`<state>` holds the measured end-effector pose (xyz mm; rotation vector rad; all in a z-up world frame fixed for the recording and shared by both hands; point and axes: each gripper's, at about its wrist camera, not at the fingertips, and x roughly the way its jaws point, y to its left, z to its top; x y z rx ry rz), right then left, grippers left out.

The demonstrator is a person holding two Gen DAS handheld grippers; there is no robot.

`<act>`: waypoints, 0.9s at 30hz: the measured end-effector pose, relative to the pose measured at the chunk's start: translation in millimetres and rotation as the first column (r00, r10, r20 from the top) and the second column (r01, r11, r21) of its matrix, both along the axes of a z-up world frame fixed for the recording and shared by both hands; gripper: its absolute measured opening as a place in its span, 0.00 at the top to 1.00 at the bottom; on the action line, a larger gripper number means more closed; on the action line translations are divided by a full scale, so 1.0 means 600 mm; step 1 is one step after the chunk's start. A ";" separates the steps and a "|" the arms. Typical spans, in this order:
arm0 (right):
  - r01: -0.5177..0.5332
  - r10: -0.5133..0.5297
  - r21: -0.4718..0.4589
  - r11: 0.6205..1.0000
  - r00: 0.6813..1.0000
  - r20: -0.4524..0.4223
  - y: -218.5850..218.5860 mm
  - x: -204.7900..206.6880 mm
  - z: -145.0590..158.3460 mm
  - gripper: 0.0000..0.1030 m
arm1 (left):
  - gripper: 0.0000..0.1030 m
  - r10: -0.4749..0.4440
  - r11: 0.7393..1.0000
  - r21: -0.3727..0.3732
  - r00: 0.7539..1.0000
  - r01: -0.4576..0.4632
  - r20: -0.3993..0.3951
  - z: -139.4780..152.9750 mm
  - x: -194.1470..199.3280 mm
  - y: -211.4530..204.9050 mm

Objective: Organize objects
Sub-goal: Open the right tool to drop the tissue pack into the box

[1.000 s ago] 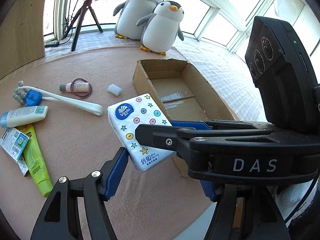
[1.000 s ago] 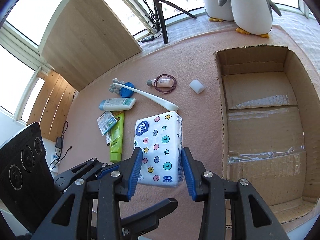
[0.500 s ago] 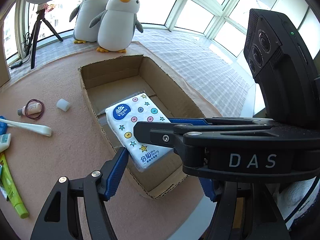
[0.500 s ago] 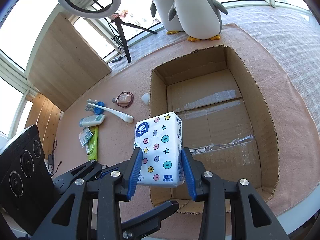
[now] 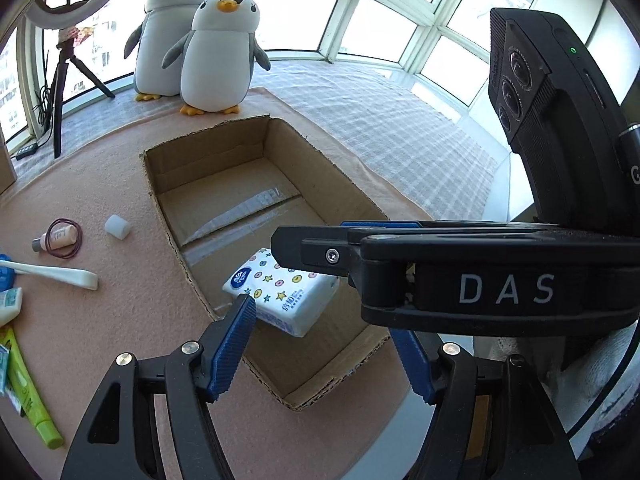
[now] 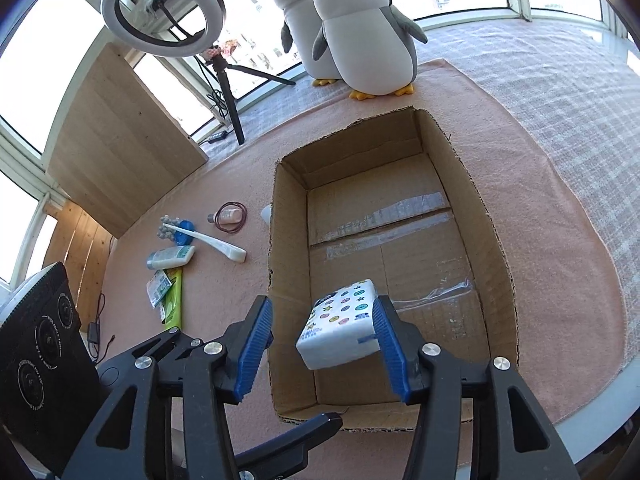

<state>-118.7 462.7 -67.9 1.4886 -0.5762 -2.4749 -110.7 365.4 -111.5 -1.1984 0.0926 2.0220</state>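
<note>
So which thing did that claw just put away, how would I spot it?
Find the open cardboard box in front of the two plush penguins. Inside it, at the near end, sits a white tissue pack printed with coloured stars and dots, the only item in the box.

— How many penguins there?
— Two, side by side. One box, one tissue pack in it.
— And outside the box?
— One small bottle with one hair tie round it, one white cap, one long-handled brush, one white tube, one green tube, one blue round thing, one sachet.
— Anything else?
— One ring light on one tripod, and two grippers.
</note>
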 end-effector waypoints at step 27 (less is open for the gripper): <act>-0.163 0.163 0.014 0.987 0.984 -0.071 -0.208 -0.027 0.017 0.48 | 0.25 0.400 0.916 -0.064 0.909 -0.395 0.116 -0.037 -0.030 -0.344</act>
